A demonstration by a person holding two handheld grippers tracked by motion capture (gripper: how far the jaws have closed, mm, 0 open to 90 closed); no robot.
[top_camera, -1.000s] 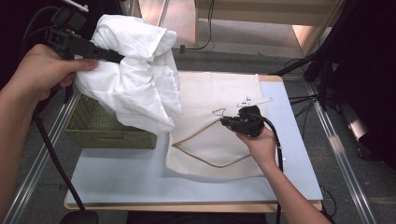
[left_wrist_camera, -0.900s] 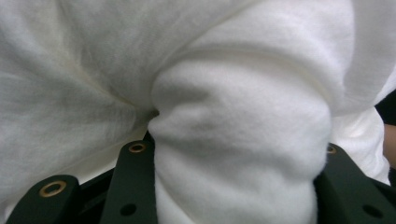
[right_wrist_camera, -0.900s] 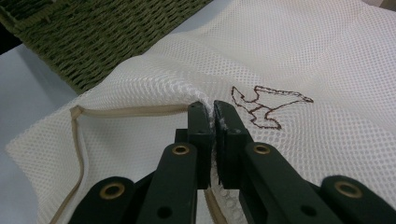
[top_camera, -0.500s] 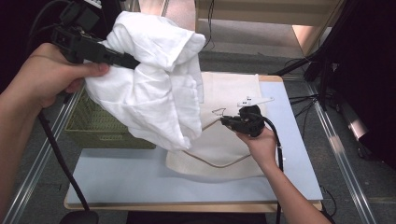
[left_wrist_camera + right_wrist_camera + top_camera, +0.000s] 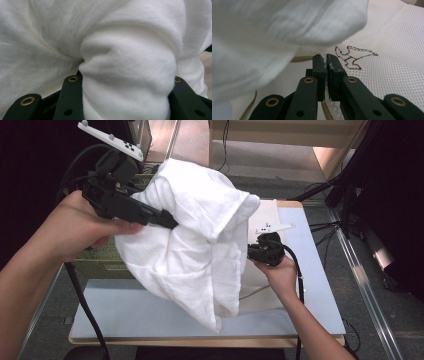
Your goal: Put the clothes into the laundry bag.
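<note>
A bulky white cloth (image 5: 195, 250) hangs bunched in the air over the table, and my left gripper (image 5: 169, 220) is shut on a thick fold of it. In the left gripper view the cloth (image 5: 125, 50) bulges between the two black fingers (image 5: 72, 95). A cream mesh bag (image 5: 262, 292) lies flat on the table, partly hidden behind the cloth. My right gripper (image 5: 256, 251) is shut on the bag's edge; in the right gripper view its tips (image 5: 326, 58) pinch the mesh (image 5: 382, 75) beside a brown stitched figure (image 5: 354, 58). The cloth (image 5: 274, 37) hangs just above those tips.
The pale blue table top (image 5: 145, 315) has bare surface at the front left. A green basket (image 5: 105, 260) stands at its left edge, behind the cloth. Cables (image 5: 82, 305) trail from both grippers. A metal rail (image 5: 365, 285) runs along the right side.
My left gripper has carried the cloth to the right, from above the basket to over the mesh bag, near the right gripper. The right hand has stayed where it was.
</note>
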